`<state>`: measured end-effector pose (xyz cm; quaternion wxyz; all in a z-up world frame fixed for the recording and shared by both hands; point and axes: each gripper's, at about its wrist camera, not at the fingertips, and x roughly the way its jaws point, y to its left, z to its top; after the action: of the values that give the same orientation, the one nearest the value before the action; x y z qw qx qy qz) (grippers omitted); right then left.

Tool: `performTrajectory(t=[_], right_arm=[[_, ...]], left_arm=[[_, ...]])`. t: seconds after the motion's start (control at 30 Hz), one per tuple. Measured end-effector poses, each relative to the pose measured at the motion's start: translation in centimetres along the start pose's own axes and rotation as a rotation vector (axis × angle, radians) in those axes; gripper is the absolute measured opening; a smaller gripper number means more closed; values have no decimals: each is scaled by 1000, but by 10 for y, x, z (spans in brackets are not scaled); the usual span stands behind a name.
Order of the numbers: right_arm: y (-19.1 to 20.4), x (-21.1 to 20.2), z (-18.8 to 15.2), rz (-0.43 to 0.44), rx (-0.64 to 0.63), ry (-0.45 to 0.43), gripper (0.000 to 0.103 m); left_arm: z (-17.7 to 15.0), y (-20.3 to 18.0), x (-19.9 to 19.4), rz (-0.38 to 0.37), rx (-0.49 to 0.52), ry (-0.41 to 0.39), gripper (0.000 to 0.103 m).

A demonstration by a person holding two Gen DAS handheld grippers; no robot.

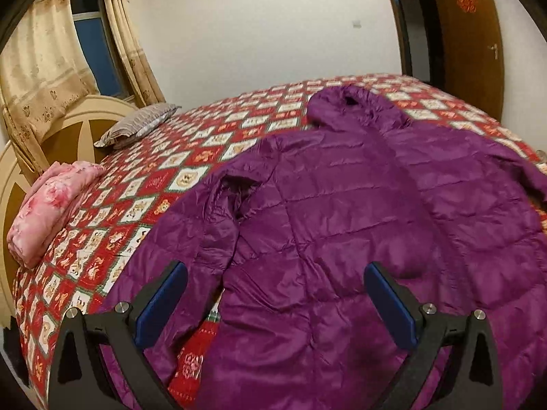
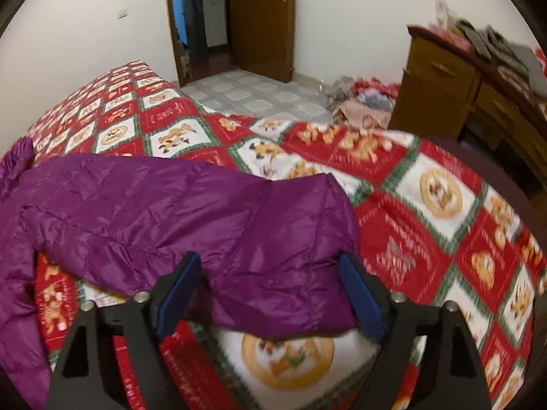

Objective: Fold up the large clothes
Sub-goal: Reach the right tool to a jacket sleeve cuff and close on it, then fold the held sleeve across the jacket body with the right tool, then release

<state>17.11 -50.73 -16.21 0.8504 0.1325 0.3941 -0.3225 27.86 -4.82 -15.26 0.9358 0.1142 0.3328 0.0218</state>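
Observation:
A purple quilted hooded jacket (image 1: 359,212) lies spread flat on the bed, hood (image 1: 345,102) at the far end. Its left sleeve (image 1: 218,232) is folded down along the body. My left gripper (image 1: 275,273) is open and hovers over the jacket's lower body, jaws wide apart, holding nothing. In the right wrist view the jacket's other sleeve (image 2: 191,215) stretches out to the right across the quilt. My right gripper (image 2: 268,266) is open, its blue pads (image 2: 362,297) either side of the sleeve's cuff end, not closed on it.
The bed carries a red, white and green patchwork quilt (image 1: 164,184). A folded pink blanket (image 1: 51,205) and a striped pillow (image 1: 136,126) lie by the headboard. A wooden dresser (image 2: 454,95) and a clothes pile (image 2: 362,99) stand past the bed's foot; an open door (image 2: 263,17) beyond.

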Motion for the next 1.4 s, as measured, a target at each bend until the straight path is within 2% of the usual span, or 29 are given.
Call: performTrajectory(t=[0.03, 0.07, 0.1, 0.2, 0.27, 0.43, 0.63, 0.8, 1.0, 1.13, 1.4], right_arm=[[2, 0, 1, 5, -16, 0, 52], [2, 1, 2, 16, -30, 11, 39], [2, 3, 3, 37, -34, 33, 18], [0, 5, 5, 62, -36, 29, 13], [4, 1, 8, 77, -31, 6, 12], [32, -40, 20, 118, -68, -105, 11], [110, -110, 32, 216, -202, -256, 11], [187, -140, 24, 304, -315, -314, 11], [297, -162, -15, 420, -504, -352, 11], [356, -162, -43, 484, -579, -333, 10], [433, -153, -95, 530, -696, -280, 11]], left_arm=[[1, 1, 6, 3, -3, 9, 102], [1, 3, 12, 9, -6, 20, 102], [1, 5, 16, 15, -9, 26, 102], [3, 17, 23, 20, -26, 43, 102], [4, 25, 22, 28, -34, 42, 102], [6, 48, 18, 50, -43, 28, 102], [12, 70, 17, 62, -64, 14, 102], [14, 85, 18, 61, -77, 5, 102], [8, 113, 22, 83, -115, 14, 102], [1, 133, 28, 117, -139, 28, 102], [-12, 163, 42, 156, -200, 78, 102]])
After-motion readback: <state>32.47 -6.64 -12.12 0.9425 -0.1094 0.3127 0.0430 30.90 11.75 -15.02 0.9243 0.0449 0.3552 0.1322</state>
